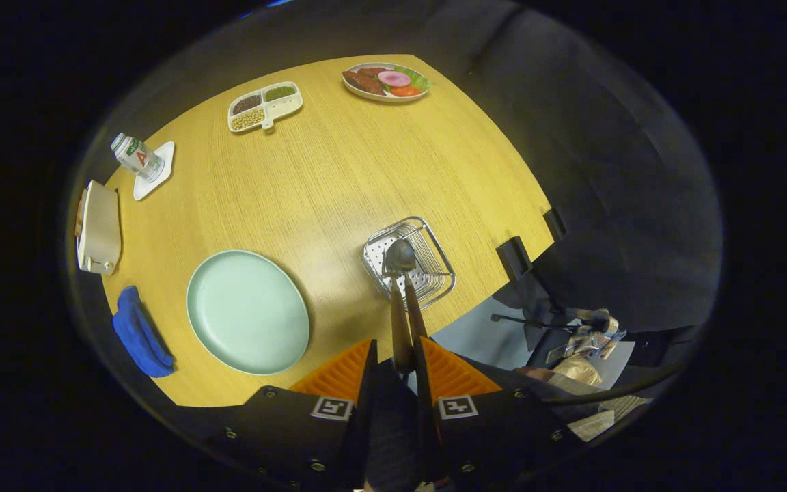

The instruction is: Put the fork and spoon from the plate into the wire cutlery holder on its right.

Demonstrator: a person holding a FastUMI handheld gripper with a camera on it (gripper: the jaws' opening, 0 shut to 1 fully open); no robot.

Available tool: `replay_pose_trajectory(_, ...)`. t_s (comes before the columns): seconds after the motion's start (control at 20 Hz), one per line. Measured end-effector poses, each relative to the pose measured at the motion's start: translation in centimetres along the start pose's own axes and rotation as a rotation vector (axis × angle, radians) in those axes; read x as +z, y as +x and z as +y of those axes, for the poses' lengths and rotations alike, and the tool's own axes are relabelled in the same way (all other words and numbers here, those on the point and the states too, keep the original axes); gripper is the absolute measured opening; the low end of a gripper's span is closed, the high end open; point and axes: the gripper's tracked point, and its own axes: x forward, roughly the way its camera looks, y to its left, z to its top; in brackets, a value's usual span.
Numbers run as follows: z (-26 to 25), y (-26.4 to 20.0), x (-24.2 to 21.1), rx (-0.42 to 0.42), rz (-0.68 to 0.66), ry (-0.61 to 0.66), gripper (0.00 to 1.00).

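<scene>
Gripper [397,359] held high over the near edge of the wooden table [339,178], looking steeply down along its fingers. Jaws drawn close together, clamped on two dark wooden handles that run side by side between them. Spoon [400,258] bowl hangs ahead of the fingertips, directly over the wire cutlery holder [410,263]; whether it touches the holder's floor cannot be told. Second handle, just right of the spoon's, likely the fork [412,307]; its head is hidden behind the spoon bowl. Holder sits upright near the table's near-right edge. Pale green plate [248,312] lies to the holder's left, bare. Blue cloth [139,335] beyond the plate's left side. Farther off: small bottle [135,156] on a white coaster, divided tray of beans [265,106], dish of food [387,82] at the far edge.
</scene>
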Motion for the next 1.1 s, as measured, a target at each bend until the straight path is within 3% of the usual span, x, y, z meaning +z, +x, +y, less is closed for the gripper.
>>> replay_pose_trajectory(0.6, 1.6, -2.7, 1.9, -0.004, -0.152, -0.103, 0.33)
replay_pose_trajectory(0.85, 2.7, -5.1, 5.2, 0.040, -0.418, -0.118, 0.34)
replay_pose_trajectory(1.1, 3.9, -10.5, 8.7, 0.179, -0.740, -0.064, 0.34)
